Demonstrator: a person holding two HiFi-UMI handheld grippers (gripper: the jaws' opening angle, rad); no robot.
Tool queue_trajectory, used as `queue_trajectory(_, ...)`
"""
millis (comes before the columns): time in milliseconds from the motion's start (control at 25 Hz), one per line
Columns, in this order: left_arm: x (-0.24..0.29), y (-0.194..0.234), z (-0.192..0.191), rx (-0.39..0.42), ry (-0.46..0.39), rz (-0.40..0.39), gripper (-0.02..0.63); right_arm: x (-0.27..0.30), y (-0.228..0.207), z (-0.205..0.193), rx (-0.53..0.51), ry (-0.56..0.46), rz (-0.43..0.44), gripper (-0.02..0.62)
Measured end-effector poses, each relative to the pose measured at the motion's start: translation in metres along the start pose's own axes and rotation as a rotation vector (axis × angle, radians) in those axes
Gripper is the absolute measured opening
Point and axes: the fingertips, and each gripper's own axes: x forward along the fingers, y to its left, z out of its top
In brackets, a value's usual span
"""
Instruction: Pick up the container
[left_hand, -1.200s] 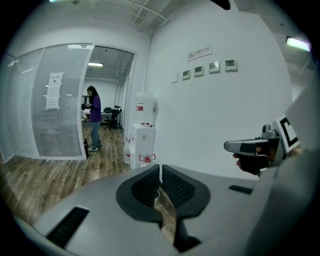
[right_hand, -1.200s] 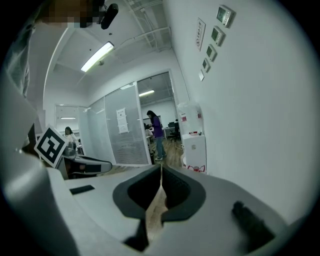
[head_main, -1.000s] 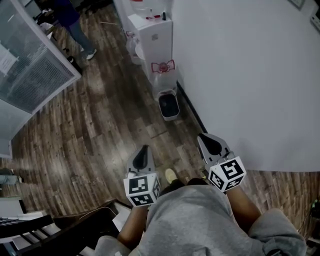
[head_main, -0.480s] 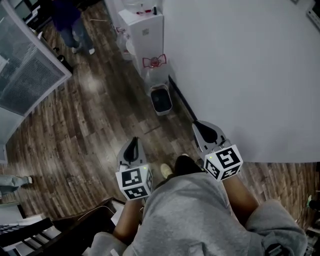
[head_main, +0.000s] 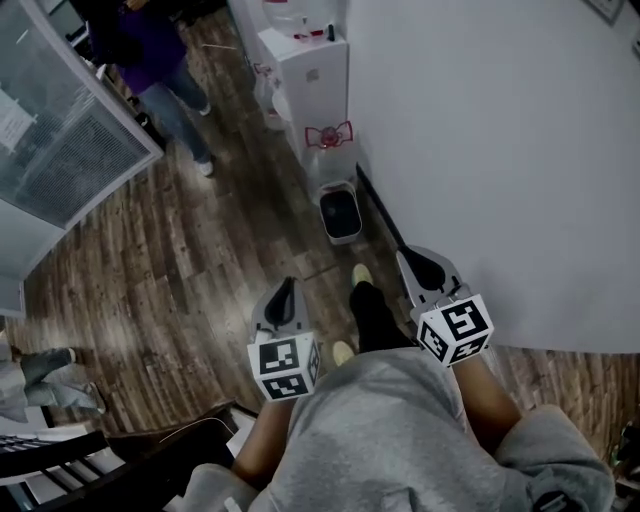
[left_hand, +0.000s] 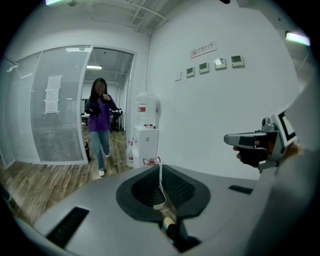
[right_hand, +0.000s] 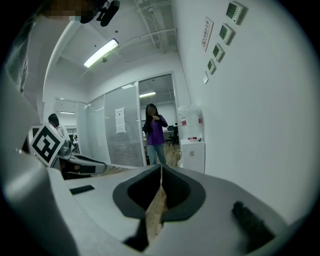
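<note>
- Hand-held grippers, two: left hand-held gripper (head_main: 285, 291) and right hand-held gripper (head_main: 421, 266), each with one marker cube at its rear. Both have jaws pressed together with nothing between them, as each gripper's own view shows.
- Arms: two bare forearms come out of grey sleeves, held low in front of the body. Both tools are side by side and point forward, the right one close to the white wall (head_main: 500, 150).
- Wearer's feet: one dark-socked leg with a pale shoe (head_main: 362, 274) steps out between the two tools; second shoe (head_main: 343, 352) sits just behind.
- Container (head_main: 340, 212), one: grey bin with a dark inside, on the wood floor (head_main: 180, 270) at the wall base. It is ahead of both tools, well apart from them, nearer the right one's line.
- Water dispenser (head_main: 315, 80), one: white, just beyond the container along the same wall.
- Person in a purple top (head_main: 160, 60), one: farther off, beside the glass partition (head_main: 60, 130).
</note>
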Motion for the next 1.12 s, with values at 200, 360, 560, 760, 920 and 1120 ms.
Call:
queue_trajectory(200, 0.022, 0.002, 0.012, -0.004, 0.008, -0.001, 0.029, 0.023, -0.020, 0.008, 0.012, -0.003, 0.009, 0.026)
queue_trajectory(360, 0.045, 0.002, 0.017, 0.007, 0.017, -0.010, 0.029, 0.040, -0.034, 0.006, 0.024, 0.001, 0.007, 0.026)
queue_trajectory(560, 0.080, -0.002, 0.032, 0.012, 0.024, -0.022, 0.029, 0.065, -0.057, 0.011, 0.037, 0.008, 0.011, 0.026)
queue_trajectory(760, 0.126, -0.005, 0.047, 0.014, 0.039, -0.036, 0.029, 0.100, -0.087, 0.015, 0.046, 0.022, 0.012, 0.026)
queue_trajectory(920, 0.168, -0.011, 0.062, 0.016, 0.060, -0.057, 0.029, 0.130, -0.111, 0.020, 0.064, 0.044, 0.009, 0.026)
queue_trajectory(1120, 0.216, -0.016, 0.086, 0.012, 0.069, -0.064, 0.029, 0.168, -0.138, 0.032, 0.076, 0.051, 0.017, 0.026)
